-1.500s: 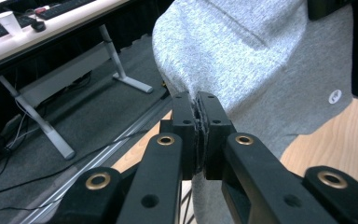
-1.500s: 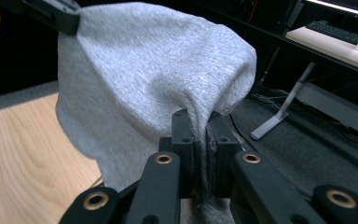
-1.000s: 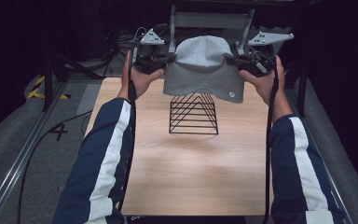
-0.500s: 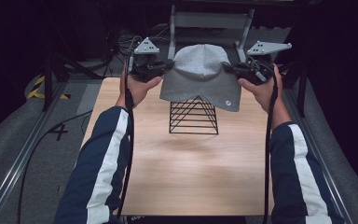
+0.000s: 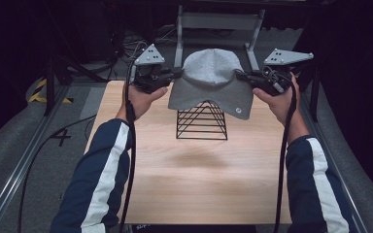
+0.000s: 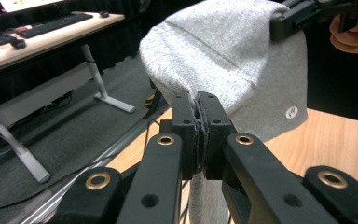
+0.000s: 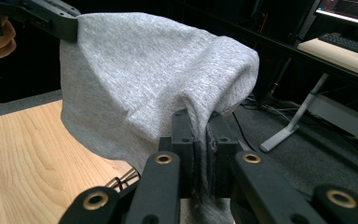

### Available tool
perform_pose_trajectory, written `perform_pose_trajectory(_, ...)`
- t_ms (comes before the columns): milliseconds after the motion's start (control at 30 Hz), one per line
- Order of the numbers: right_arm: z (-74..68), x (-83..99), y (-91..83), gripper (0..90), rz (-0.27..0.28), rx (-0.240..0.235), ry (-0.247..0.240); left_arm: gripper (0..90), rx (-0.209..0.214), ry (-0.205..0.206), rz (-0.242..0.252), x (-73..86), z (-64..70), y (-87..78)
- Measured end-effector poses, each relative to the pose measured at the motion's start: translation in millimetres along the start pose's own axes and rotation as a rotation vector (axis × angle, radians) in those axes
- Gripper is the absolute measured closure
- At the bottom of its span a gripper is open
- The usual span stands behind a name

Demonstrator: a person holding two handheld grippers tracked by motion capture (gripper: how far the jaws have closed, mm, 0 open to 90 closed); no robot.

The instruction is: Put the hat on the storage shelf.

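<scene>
A grey knit beanie [image 5: 209, 80] with a small round white logo hangs in the air between both grippers, above a black wire rack [image 5: 201, 121] on the wooden table [image 5: 194, 179]. My left gripper [image 5: 178, 74] is shut on the beanie's left side; its jaws pinch the fabric [image 6: 199, 109]. On the opposite side my right gripper [image 5: 239, 75] is shut on the cloth [image 7: 200, 123]. The beanie [image 6: 233, 60] drapes down in front of the rack's peak and hides it. In the right gripper view the beanie [image 7: 140, 79] spreads toward the other gripper.
A grey metal desk frame [image 5: 218, 24] stands beyond the table's far edge, with cables on the floor to its left. A desk with a keyboard [image 6: 51, 23] stands farther off. A rail [image 5: 24, 165] runs along the table's left side.
Both grippers have lifted the beanie higher and slightly away; more of the wire rack shows beneath its hem.
</scene>
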State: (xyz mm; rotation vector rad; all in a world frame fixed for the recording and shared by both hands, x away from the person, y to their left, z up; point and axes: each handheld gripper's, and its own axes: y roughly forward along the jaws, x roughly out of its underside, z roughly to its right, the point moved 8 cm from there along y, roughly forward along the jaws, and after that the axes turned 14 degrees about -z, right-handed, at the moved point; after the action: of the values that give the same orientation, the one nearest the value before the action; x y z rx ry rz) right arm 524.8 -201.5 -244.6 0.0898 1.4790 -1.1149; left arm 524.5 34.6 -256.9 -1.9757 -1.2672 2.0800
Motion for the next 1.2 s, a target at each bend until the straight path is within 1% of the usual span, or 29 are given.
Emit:
perform_pose_trajectory(33, 0.1, 0.8, -0.2, 84.2, -0.001, 0.001, -0.004, 86.9, 0.000, 0.000, 0.000, 0.0, 0.0, 0.0)
perform_pose_trajectory(67, 0.1, 0.8, -0.2, 84.2, -0.001, 0.001, -0.004, 86.9, -0.002, 0.009, 0.002, 1.5, 2.5, 0.9)
perform_pose_trajectory(100, -1.1, 2.3, 0.0, 84.2, -0.003, -0.002, -0.002, 86.9, 0.004, 0.010, 0.001, 3.4, 5.0, 1.7)
perform_pose_trajectory(167, -3.4, 6.0, 2.5, 84.2, -0.008, -0.012, -0.005, 86.9, 0.003, 0.021, -0.013, 8.4, 6.9, 5.2)
perform_pose_trajectory(233, -4.1, 7.5, 4.3, 84.2, -0.014, -0.010, -0.008, 86.8, 0.002, 0.019, -0.033, 14.7, 6.8, 10.5)
perform_pose_trajectory(400, -8.8, 15.0, 13.9, 84.1, -0.040, -0.013, -0.018, 86.8, -0.004, -0.012, -0.068, 30.9, 1.4, 24.2)
perform_pose_trajectory(433, -9.7, 17.7, 17.0, 84.0, -0.048, -0.014, -0.018, 86.8, -0.013, -0.030, -0.070, 35.6, -2.0, 27.8)
perform_pose_trajectory(467, -9.7, 17.7, 17.0, 84.0, -0.048, -0.014, -0.018, 86.7, -0.013, -0.030, -0.070, 35.6, -2.0, 27.8)
perform_pose_trajectory(500, -10.3, 19.3, 18.9, 84.0, -0.052, -0.017, -0.014, 86.7, -0.010, -0.043, -0.077, 39.6, -4.2, 30.1)
perform_pose_trajectory(567, -11.5, 26.2, 25.9, 84.0, -0.069, -0.023, -0.014, 86.7, -0.015, -0.050, -0.085, 45.1, -7.4, 33.7)
perform_pose_trajectory(600, -12.0, 29.1, 28.7, 84.0, -0.077, -0.023, -0.017, 86.7, -0.015, -0.060, -0.095, 51.1, -9.4, 37.1)
perform_pose_trajectory(633, -12.6, 31.5, 30.7, 84.0, -0.082, -0.026, -0.018, 86.7, -0.015, -0.060, -0.095, 51.1, -9.4, 37.1)
perform_pose_trajectory(667, -12.6, 31.5, 30.7, 84.0, -0.082, -0.026, -0.018, 86.7, -0.011, -0.069, -0.098, 55.0, -9.9, 39.5)
perform_pose_trajectory(700, -15.3, 39.4, 36.7, 84.0, -0.099, -0.034, -0.018, 86.7, -0.012, -0.070, -0.105, 58.4, -10.4, 41.3)
perform_pose_trajectory(733, -16.2, 43.3, 39.4, 84.0, -0.107, -0.036, -0.019, 86.6, -0.016, -0.068, -0.118, 64.7, -10.6, 45.8)
perform_pose_trajectory(767, -16.2, 43.3, 39.4, 84.0, -0.107, -0.036, -0.019, 86.6, -0.016, -0.068, -0.118, 64.7, -10.6, 45.8)
perform_pose_trajectory(933, -22.9, 64.0, 53.2, 83.9, -0.146, -0.047, -0.021, 86.6, -0.013, -0.075, -0.141, 78.3, -7.1, 56.6)
perform_pose_trajectory(967, -24.9, 69.9, 56.9, 84.0, -0.155, -0.051, -0.020, 86.6, -0.012, -0.077, -0.154, 83.7, -5.7, 60.1)
perform_pose_trajectory(1000, -24.9, 69.9, 56.9, 84.0, -0.155, -0.051, -0.020, 86.6, -0.012, -0.077, -0.154, 83.7, -5.7, 60.1)
perform_pose_trajectory(1033, -25.6, 72.3, 58.2, 83.9, -0.158, -0.054, -0.017, 86.6, -0.010, -0.076, -0.161, 87.5, -4.7, 62.7)
perform_pose_trajectory(1167, -28.6, 84.6, 64.7, 83.9, -0.174, -0.064, -0.011, 86.6, 0.006, -0.099, -0.170, 100.3, -1.7, 72.6)
perform_pose_trajectory(1200, -29.4, 88.3, 66.7, 84.0, -0.181, -0.067, -0.005, 86.6, 0.001, -0.095, -0.187, 104.1, -1.6, 74.8)
